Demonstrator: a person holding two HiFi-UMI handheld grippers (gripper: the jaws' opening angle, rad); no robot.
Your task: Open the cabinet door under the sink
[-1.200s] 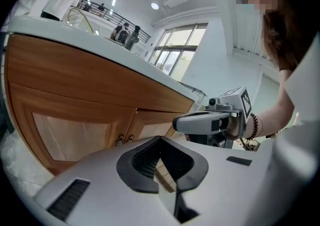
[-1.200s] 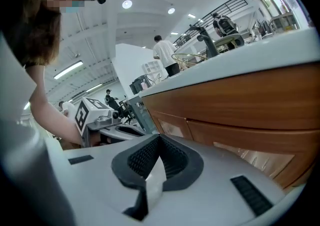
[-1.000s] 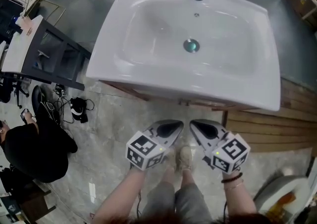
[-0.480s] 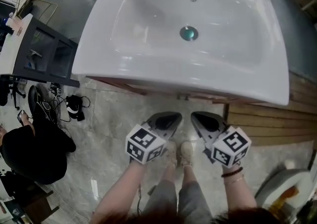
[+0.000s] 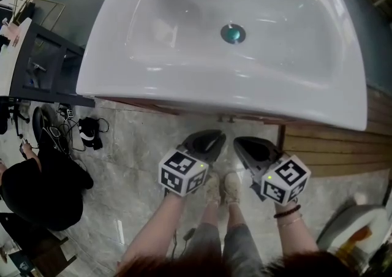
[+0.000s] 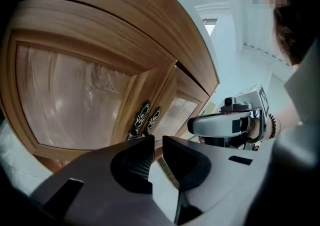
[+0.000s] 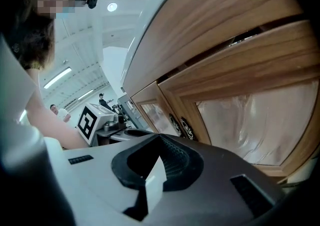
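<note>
A person is standing at a white sink (image 5: 153, 95), holding the left gripper (image 5: 208, 141) and the right gripper (image 5: 247, 144) side by side just below its front edge, both pointing at the wooden cabinet (image 5: 184, 108) beneath. From above, only a thin strip of the cabinet is showing under the sink's overhang, with the person's shoes (image 5: 222, 189) on the stone floor between the two tools.

The left gripper (image 6: 157, 142) is facing the cabinet front with its jaws standing a narrow gap apart. They have just been opening, and nothing is lying between them. The right gripper (image 7: 160, 141) is pointing at the same front with its jaws pressed together and empty.

Both doors are closed. The left door (image 6: 65, 95) and the right door (image 6: 181, 112) are meeting at the middle of the cabinet front, and the two dark ornate handles (image 6: 140, 120) are sitting either side of that seam, their long axes running up and down the door edges. Seen along the left gripper, the handles are lying just above and slightly left of its tips, near but not touching. The left gripper appears the better placed, though its narrow gap will likely need widening to straddle a handle crosswise.
</note>
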